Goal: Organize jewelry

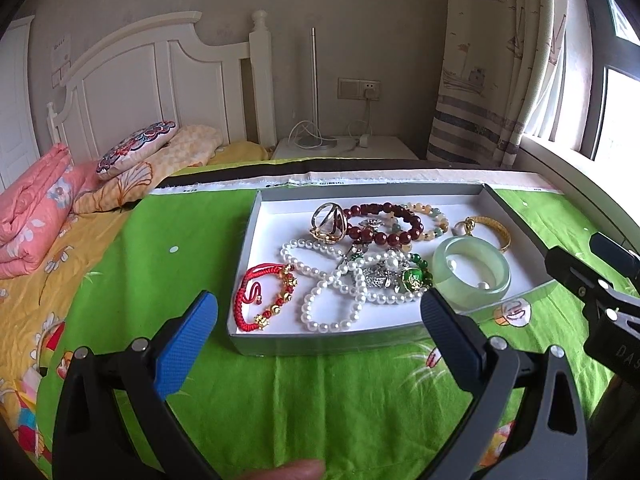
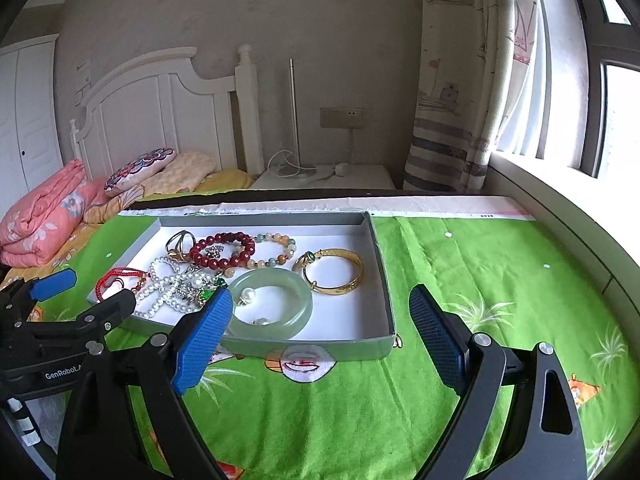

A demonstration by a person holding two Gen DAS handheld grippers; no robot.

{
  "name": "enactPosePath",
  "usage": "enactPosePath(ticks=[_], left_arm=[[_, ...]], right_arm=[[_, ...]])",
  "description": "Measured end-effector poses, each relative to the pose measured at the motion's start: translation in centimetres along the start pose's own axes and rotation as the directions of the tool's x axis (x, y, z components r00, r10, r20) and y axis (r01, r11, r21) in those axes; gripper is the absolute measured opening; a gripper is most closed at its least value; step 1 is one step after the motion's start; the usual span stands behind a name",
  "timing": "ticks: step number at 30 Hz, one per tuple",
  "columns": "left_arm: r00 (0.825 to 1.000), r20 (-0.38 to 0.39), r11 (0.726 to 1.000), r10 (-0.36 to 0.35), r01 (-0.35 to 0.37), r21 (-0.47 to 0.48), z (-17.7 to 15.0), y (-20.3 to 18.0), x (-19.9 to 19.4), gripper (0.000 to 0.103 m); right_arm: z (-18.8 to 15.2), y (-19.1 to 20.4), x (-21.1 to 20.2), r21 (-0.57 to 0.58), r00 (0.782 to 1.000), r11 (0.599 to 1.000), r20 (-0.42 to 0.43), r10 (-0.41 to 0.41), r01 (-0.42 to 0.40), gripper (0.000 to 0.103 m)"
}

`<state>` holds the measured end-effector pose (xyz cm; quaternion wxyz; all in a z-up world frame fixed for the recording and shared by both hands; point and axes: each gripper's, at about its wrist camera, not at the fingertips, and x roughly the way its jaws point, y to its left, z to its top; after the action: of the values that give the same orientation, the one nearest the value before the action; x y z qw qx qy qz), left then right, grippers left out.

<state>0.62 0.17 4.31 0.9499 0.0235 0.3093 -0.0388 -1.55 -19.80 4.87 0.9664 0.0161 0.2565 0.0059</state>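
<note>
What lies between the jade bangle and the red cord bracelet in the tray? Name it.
Tangled pearl strands and a green-stone silver piece lie between jade bangle and red cord bracelet, clearest in the left wrist view.

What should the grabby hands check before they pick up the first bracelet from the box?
1. Left gripper open and holding nothing: ok.
2. Right gripper open and holding nothing: ok.
3. Box flat on the green cloth, top uncovered: ok.
4. Gold bangle lying apart from the other pieces, easy to grab alone: ok.
5. Pearl strand free of its neighbours: not ok, it crosses the silver charm and green beads.
6. Jade bangle empty inside: not ok, small pearl pieces lie within its ring.
</note>
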Motion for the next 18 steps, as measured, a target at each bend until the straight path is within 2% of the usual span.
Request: enactPosePath(ticks=[18], left_arm=[[1.0, 0.006, 1.0, 0.006, -0.006, 0.015, -0.04, -0.36, -0.12, 0.101]], right_arm=[[-0.07, -0.1, 0.24, 0.002, 1.0, 1.0, -0.01, -0.006, 0.006, 0.086]])
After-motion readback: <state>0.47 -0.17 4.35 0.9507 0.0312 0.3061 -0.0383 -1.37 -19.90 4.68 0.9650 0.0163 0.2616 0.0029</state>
